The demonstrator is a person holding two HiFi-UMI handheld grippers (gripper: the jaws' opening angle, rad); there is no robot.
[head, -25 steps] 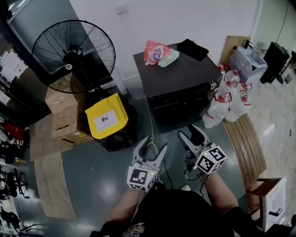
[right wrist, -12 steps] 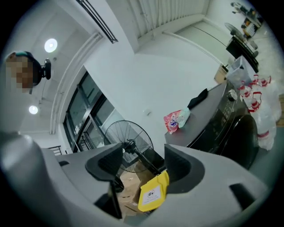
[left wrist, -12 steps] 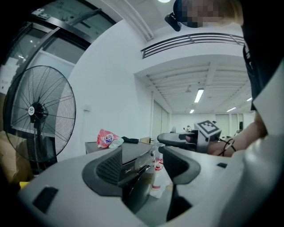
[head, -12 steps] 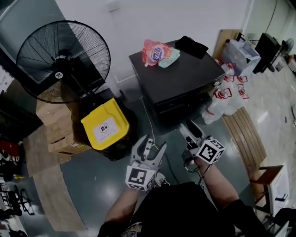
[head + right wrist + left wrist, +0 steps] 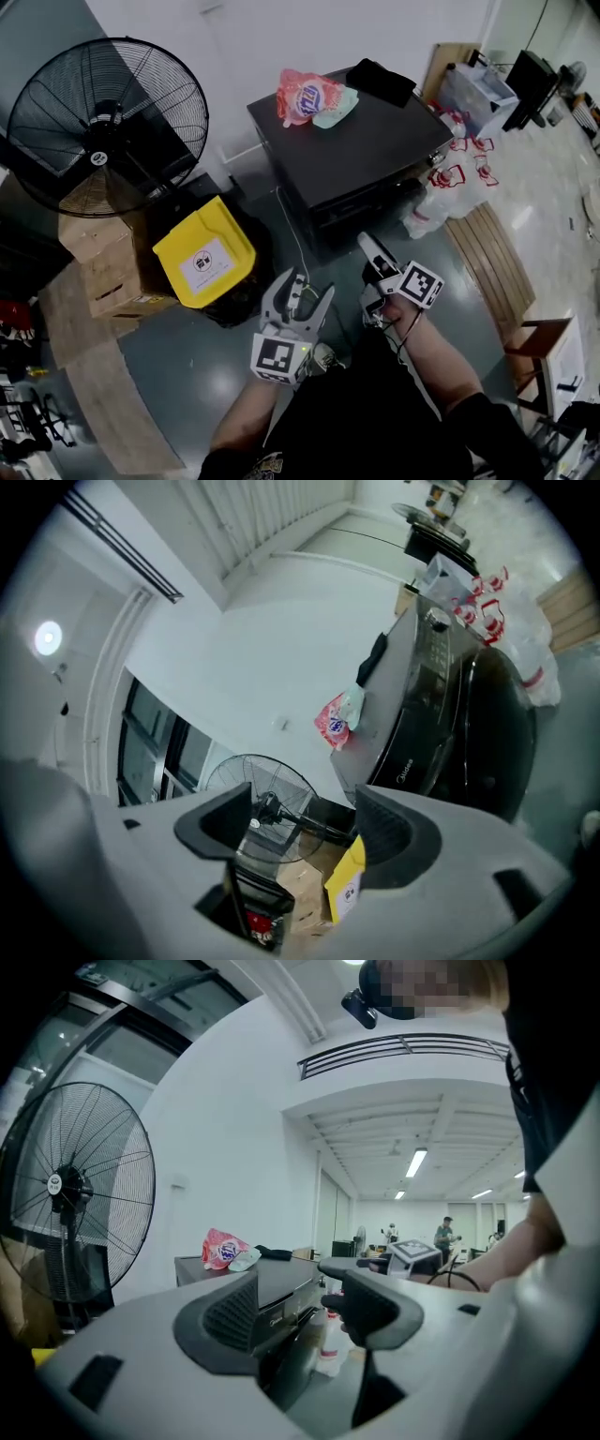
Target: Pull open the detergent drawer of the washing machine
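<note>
Since a second ago the right gripper has rolled onto its side and drawn nearer the washing machine. Machine stands at 12 o'clock of both grippers; its front panel looks flush, the detergent drawer too small to tell apart on it. Pedestal fan is at 10 o'clock of the left gripper, with the yellow bin nearer on the same bearing. Left jaws wide, empty. Right jaws opening, nothing between them. Pink detergent bag lies on the machine top, 11 o'clock corner.
</note>
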